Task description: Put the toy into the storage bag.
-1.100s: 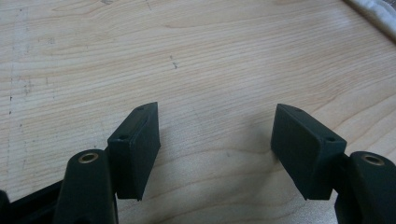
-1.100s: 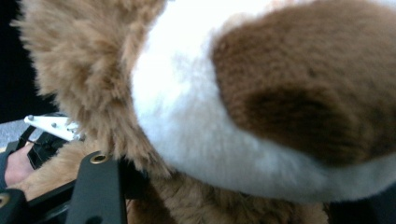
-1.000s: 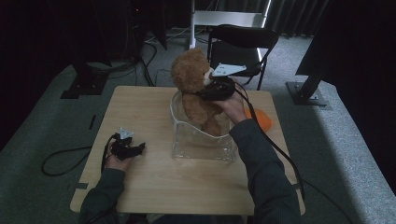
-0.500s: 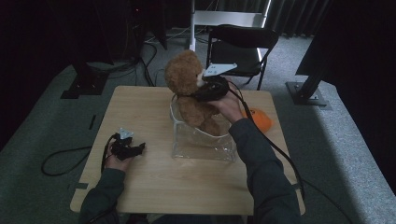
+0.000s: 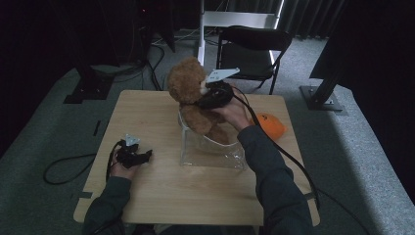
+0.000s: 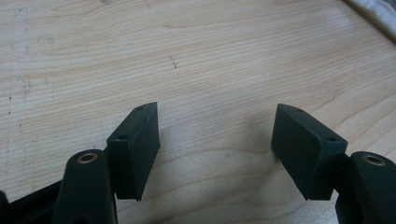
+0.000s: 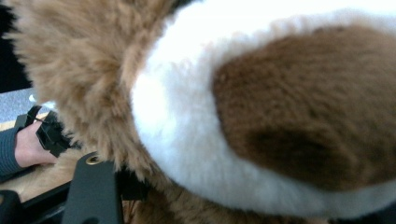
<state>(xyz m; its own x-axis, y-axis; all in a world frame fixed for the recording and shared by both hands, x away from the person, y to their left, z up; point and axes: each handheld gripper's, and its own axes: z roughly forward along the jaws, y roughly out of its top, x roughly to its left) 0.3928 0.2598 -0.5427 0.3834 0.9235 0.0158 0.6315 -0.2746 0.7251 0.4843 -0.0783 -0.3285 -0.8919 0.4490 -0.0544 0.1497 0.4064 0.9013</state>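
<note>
A brown teddy bear hangs tilted over a clear plastic container at the table's middle. Its legs reach down inside the container's rim. My right gripper is shut on the bear at its neck, just below the head. In the right gripper view the bear's tan, white and brown fur presses close against the camera, and one black jaw shows at the lower left. My left gripper rests low on the table at the left, open with bare wood between its fingers.
An orange soft object lies on the table right of the container. A black folding chair stands beyond the far edge. Cables trail from both grippers. The container's corner shows at the top right of the left gripper view.
The right gripper has carried the bear leftward and a little upward, tilting it. The left gripper has stayed in place.
</note>
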